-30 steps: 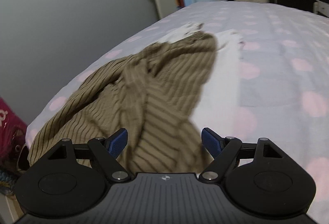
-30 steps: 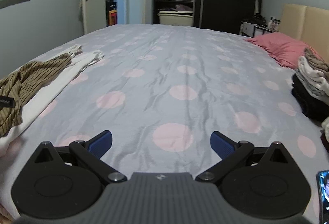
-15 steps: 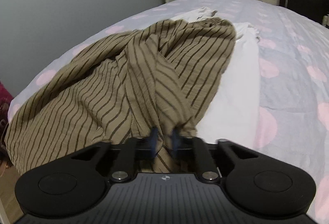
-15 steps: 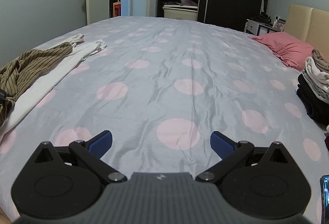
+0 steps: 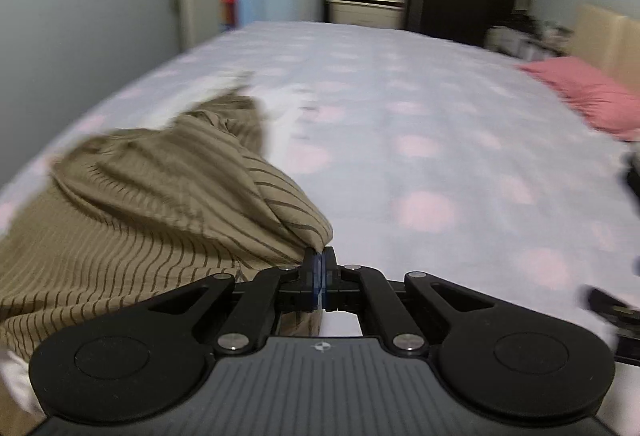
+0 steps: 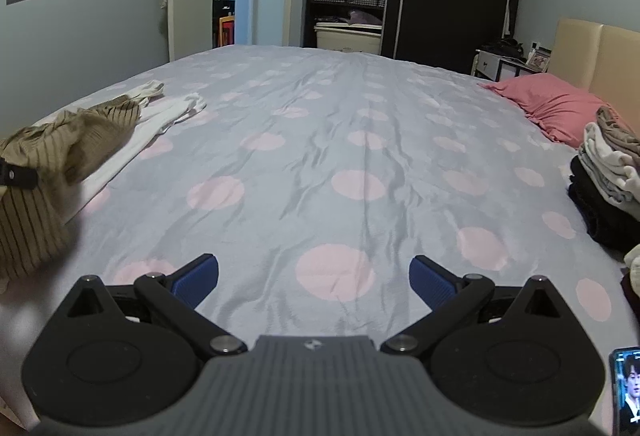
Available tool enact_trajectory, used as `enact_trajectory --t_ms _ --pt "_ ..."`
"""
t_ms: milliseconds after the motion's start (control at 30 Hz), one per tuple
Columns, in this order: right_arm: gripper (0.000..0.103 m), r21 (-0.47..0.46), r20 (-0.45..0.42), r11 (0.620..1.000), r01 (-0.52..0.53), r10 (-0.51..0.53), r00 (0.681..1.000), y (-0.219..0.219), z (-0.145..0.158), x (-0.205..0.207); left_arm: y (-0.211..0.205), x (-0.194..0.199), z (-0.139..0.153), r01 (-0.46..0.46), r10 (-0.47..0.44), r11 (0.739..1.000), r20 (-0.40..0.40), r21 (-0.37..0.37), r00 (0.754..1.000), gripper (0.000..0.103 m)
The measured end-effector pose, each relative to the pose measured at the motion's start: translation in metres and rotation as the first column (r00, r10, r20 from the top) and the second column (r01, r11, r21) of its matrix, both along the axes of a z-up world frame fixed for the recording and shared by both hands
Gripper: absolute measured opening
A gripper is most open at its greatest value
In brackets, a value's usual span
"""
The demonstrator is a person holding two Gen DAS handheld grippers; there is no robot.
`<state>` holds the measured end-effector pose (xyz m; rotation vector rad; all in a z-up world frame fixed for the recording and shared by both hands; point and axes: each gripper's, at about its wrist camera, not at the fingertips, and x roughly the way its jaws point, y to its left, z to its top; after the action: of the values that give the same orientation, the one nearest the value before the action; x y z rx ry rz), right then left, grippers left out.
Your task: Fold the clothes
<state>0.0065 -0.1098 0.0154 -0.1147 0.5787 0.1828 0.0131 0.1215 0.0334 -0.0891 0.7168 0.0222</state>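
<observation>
Two risks stand out while you hold this pinch: your left gripper [image 5: 319, 268] has its jaws clamped together on only a small bunched fold of the striped brown garment [image 5: 160, 196], so the thin cloth could slide out if you pull hard or fast. The white garment [image 6: 160, 120] lies right under and beside the brown one along the left edge of the bed [image 6: 360, 156], so it may get dragged along and crumple if the two snag. Most of the brown garment is heaped near the bed's left edge, with the gripped fold raised off the sheet, and a loose tail could slip over that edge. Your right gripper [image 6: 314, 278] hangs over the middle of the bed with its jaws spread wide, gripping and touching nothing. A stack of folded clothes [image 6: 608, 172] sits by the right edge near the pink pillow [image 6: 556, 104].
</observation>
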Motion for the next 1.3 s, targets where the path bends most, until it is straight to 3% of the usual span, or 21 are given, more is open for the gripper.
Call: enact_trajectory --t_ms 133,267,467,600,733,800,867,900,1167,1300 --pt "0.102 -0.005 -0.003 1.000 0.019 -0.019 1.000 -0.014 0.008 -0.002 -0.044 -0.017 0.014 0.156 -0.156 0.984 0.002 -0.087 0.988 0.000" --pt "0.102 -0.001 -0.014 0.999 0.043 -0.043 0.999 -0.035 0.017 -0.005 -0.083 -0.029 0.024 0.294 -0.298 0.940 0.004 -0.173 0.955 0.000" --pt "0.102 0.047 -0.034 0.995 0.083 -0.082 0.996 -0.072 0.027 -0.014 -0.135 -0.045 0.026 0.458 -0.472 0.862 -0.016 -0.219 0.881 0.000" --pt "0.102 0.051 -0.047 0.995 0.084 -0.082 0.996 -0.085 0.023 -0.023 -0.152 -0.048 0.016 0.501 -0.522 0.841 -0.063 -0.204 0.851 0.000" --pt "0.102 0.045 -0.066 0.996 0.079 -0.076 0.995 -0.094 0.016 -0.029 -0.148 -0.049 0.007 0.488 -0.509 0.855 -0.102 -0.176 0.855 0.001" --pt "0.102 0.044 -0.082 0.997 0.068 -0.065 0.995 -0.093 0.012 -0.029 -0.140 -0.046 0.006 0.472 -0.492 0.866 -0.116 -0.162 0.863 0.015" --pt "0.102 0.048 -0.096 0.997 0.053 -0.048 0.994 -0.091 0.007 -0.029 -0.130 -0.043 0.006 0.451 -0.469 0.880 -0.123 -0.146 0.875 0.040" --pt "0.102 0.052 -0.102 0.998 0.042 -0.036 0.994 -0.089 0.005 -0.029 -0.125 -0.042 0.006 0.440 -0.457 0.887 -0.127 -0.138 0.881 0.045" --pt "0.102 0.054 -0.109 0.997 -0.063 0.068 0.992 -0.061 0.003 -0.021 -0.083 -0.030 0.007 0.348 -0.355 0.935 -0.150 -0.072 0.923 0.048" --pt "0.101 0.070 -0.114 0.991 -0.110 0.118 0.987 -0.047 0.006 -0.007 -0.042 -0.019 0.014 0.248 -0.248 0.969 -0.105 -0.018 0.963 0.052"
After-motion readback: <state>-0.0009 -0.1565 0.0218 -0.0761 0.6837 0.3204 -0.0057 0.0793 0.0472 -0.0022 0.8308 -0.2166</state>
